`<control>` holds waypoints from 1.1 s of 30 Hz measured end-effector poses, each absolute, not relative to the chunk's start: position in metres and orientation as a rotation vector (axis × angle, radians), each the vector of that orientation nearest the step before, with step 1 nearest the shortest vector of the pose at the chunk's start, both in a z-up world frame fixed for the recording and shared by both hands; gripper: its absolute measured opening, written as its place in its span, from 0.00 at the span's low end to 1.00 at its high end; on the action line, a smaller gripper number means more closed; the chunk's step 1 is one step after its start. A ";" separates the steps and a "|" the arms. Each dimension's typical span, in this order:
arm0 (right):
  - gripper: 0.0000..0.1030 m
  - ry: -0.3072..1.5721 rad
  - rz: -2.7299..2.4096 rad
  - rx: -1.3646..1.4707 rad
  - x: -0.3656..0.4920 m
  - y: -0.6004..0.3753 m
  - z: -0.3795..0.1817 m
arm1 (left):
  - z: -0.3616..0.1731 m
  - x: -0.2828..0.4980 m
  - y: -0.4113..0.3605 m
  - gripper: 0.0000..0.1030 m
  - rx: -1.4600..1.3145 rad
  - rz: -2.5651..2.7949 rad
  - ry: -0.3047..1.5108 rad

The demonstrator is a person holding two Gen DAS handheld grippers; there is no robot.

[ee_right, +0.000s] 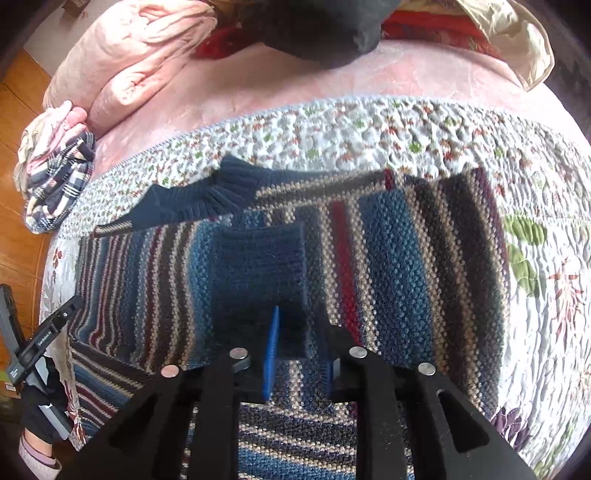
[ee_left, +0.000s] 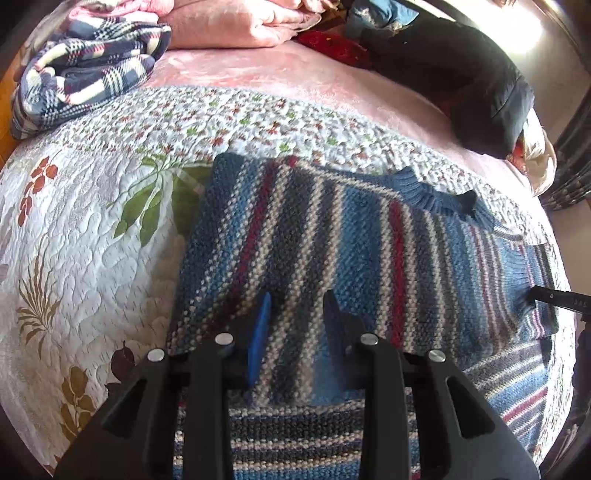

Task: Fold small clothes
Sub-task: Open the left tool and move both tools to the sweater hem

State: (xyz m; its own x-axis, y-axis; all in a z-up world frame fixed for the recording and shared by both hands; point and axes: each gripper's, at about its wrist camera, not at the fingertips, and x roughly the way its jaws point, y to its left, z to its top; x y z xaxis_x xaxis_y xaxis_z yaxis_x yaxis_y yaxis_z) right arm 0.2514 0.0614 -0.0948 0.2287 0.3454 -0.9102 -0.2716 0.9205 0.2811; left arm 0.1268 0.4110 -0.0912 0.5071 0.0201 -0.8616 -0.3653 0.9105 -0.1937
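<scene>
A knit sweater point(ee_left: 354, 236) striped in blue, red, cream and grey lies flat on a floral quilt point(ee_left: 92, 229). Its dark blue collar point(ee_right: 192, 199) points away from me. One sleeve is folded across the body, with its blue ribbed cuff point(ee_right: 258, 254) on top. My left gripper point(ee_left: 297, 306) hovers open over the striped body with nothing between its fingers. My right gripper point(ee_right: 301, 328) is open too, and the near end of the cuff lies between its fingers. Its tip point(ee_left: 543, 295) shows at the cuff in the left wrist view. The left gripper's body point(ee_right: 55, 325) shows at the sweater's left edge.
A plaid blanket point(ee_left: 85, 70) and folded pink bedding point(ee_left: 236, 26) lie at the back of the pink bed cover point(ee_left: 295, 81). A black garment point(ee_left: 461, 77) lies back right. Wooden floor point(ee_right: 14, 122) is past the left bed edge. A hand in a sleeve point(ee_right: 37, 454) is bottom left.
</scene>
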 end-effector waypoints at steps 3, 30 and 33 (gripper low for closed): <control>0.22 1.242 0.481 0.077 0.246 0.069 -0.080 | -0.086 0.132 0.401 0.31 -0.381 0.203 1.009; 0.32 1.255 0.523 0.135 0.171 0.020 -0.066 | -0.068 0.053 0.376 0.42 -0.334 0.233 1.097; 0.34 1.268 0.510 0.107 0.126 -0.015 -0.059 | -0.063 -0.002 0.364 0.45 -0.304 0.237 1.143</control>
State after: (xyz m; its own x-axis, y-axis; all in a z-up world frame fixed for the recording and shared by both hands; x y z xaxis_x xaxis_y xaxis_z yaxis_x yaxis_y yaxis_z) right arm 0.1255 -0.0146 -0.0593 0.2038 0.4225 -0.8832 -0.3063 0.8843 0.3524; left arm -0.0017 0.3640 -0.0630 0.3975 0.0299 -0.9171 -0.3375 0.9342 -0.1159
